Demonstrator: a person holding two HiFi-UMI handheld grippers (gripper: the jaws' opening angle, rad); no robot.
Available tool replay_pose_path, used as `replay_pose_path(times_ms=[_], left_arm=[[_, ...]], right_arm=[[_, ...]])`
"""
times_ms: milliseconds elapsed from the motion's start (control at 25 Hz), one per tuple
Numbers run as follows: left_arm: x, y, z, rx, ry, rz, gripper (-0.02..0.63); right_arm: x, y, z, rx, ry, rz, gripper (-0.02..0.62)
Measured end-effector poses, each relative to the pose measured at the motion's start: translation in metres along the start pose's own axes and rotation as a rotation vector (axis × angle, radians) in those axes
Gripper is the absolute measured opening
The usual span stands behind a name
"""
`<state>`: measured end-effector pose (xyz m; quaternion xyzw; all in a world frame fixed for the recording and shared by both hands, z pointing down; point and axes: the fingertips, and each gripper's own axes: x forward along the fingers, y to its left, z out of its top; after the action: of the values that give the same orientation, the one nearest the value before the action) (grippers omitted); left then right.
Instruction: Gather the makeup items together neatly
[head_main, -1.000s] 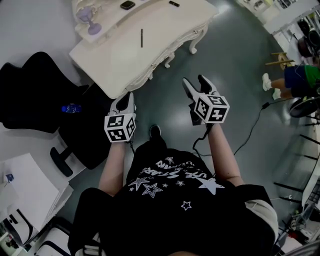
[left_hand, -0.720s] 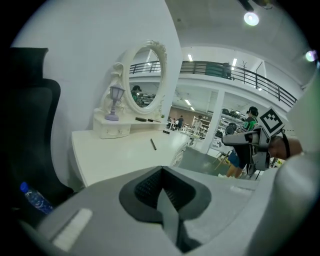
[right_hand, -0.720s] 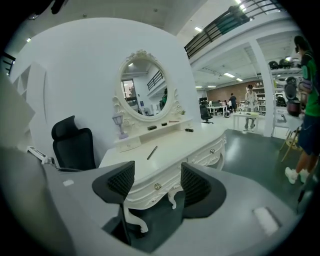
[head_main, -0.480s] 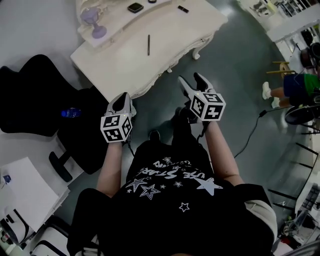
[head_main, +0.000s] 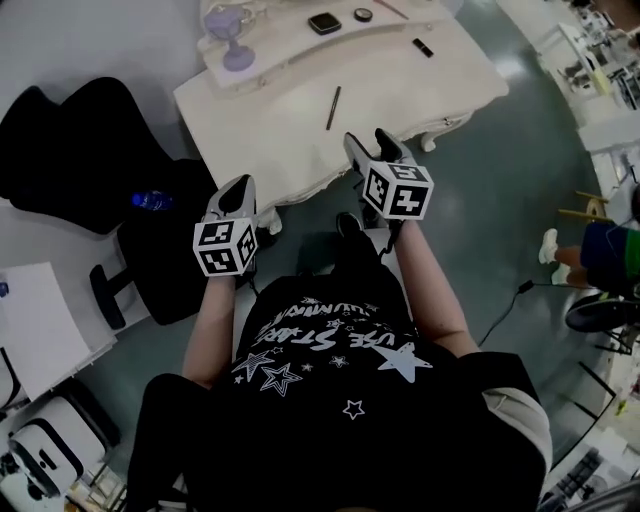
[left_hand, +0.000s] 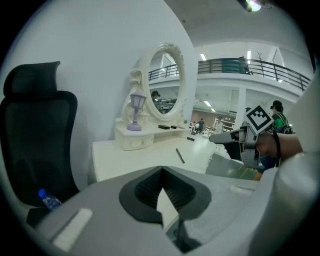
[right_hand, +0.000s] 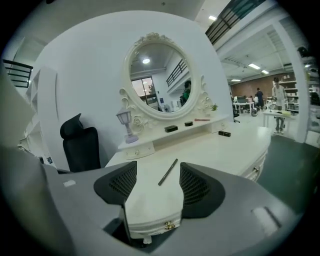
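Observation:
On the white dressing table (head_main: 280, 130) lies a thin dark makeup pencil (head_main: 333, 107) (right_hand: 167, 172) (left_hand: 180, 155). Further back are a black compact (head_main: 324, 22) (right_hand: 171, 128), a small round pot (head_main: 363, 15) (right_hand: 188, 123), a pink stick (right_hand: 202, 119) and a short black tube (head_main: 422, 47) (right_hand: 224, 133). My right gripper (head_main: 370, 140) (right_hand: 158, 168) hangs over the table's front edge, open and empty; its jaws have just been closing a little. My left gripper (head_main: 238, 188) (left_hand: 161, 170) is short of the table's left front corner, its pads meeting at the tips with nothing held.
An oval mirror (right_hand: 160, 80) and a lavender lamp (head_main: 238, 50) (right_hand: 128, 125) stand at the table's back. A black office chair (head_main: 90, 150) (left_hand: 30, 135) with a blue bottle (head_main: 150, 200) on its seat is left of me. Another person (head_main: 600, 255) stands far right.
I have stepped closer to the dressing table. Both grippers have come forward; the right one went from over the floor to over the table's front edge.

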<state>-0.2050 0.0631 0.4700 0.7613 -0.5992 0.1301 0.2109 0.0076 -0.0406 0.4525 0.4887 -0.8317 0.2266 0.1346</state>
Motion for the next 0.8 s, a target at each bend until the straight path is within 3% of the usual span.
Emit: replay_pose_path(times_ms=[160, 360, 800], left_arm=[[0.008, 0.012, 0.008, -0.066, -0.002, 0.087, 0.001], [0.017, 0.014, 0.007, -0.11, 0.008, 0.159, 0.002], [0.037, 0.01, 0.002, -0.168, 0.036, 0.23, 0.002]], right_arm=[[0.043, -0.002, 0.007, -0.033, 0.058, 0.057, 0.284], [0.086, -0.014, 0.006, -0.047, 0.126, 0.066, 0.267], [0.159, -0.026, -0.019, -0.114, 0.298, 0.04, 0.259]])
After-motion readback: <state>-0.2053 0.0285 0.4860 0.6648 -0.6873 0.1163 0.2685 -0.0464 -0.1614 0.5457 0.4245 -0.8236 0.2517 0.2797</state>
